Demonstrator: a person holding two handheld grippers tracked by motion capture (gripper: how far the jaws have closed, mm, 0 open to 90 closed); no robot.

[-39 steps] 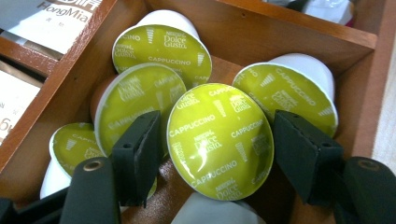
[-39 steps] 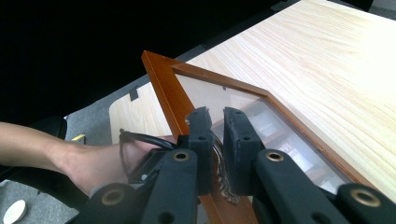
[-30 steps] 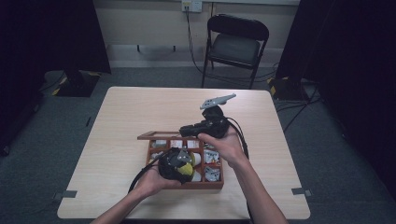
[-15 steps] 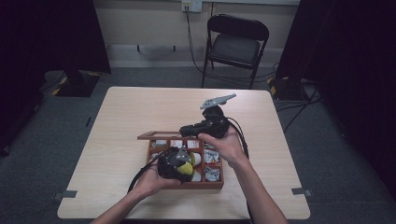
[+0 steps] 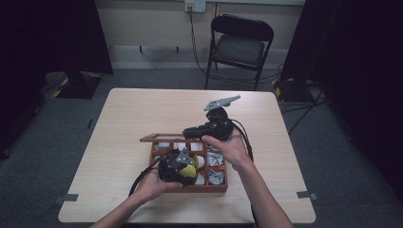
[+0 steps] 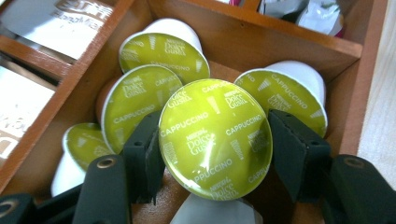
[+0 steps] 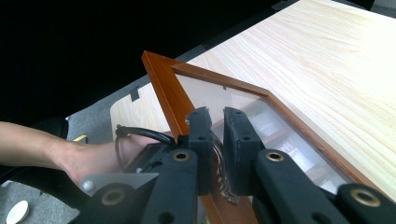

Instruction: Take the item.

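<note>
- The left claw (image 6: pixel 212 154) is clamped on a green cappuccino capsule (image 6: pixel 215 137), just above four more in the wooden box (image 5: pixel 223 183), at the counter's (image 5: pixel 142 118) 6 o'clock.
- The right claw (image 7: pixel 217 140) grips the box's glass lid (image 7: pixel 243 107), holding it raised at the box's 12 o'clock edge.

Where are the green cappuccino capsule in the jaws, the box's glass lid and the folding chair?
cappuccino capsule (image 6: pixel 215 137), left gripper view, middle of its foil top
glass lid (image 7: pixel 161 91), right gripper view, wooden frame edge
folding chair (image 5: pixel 239 49), high view, seat
</note>
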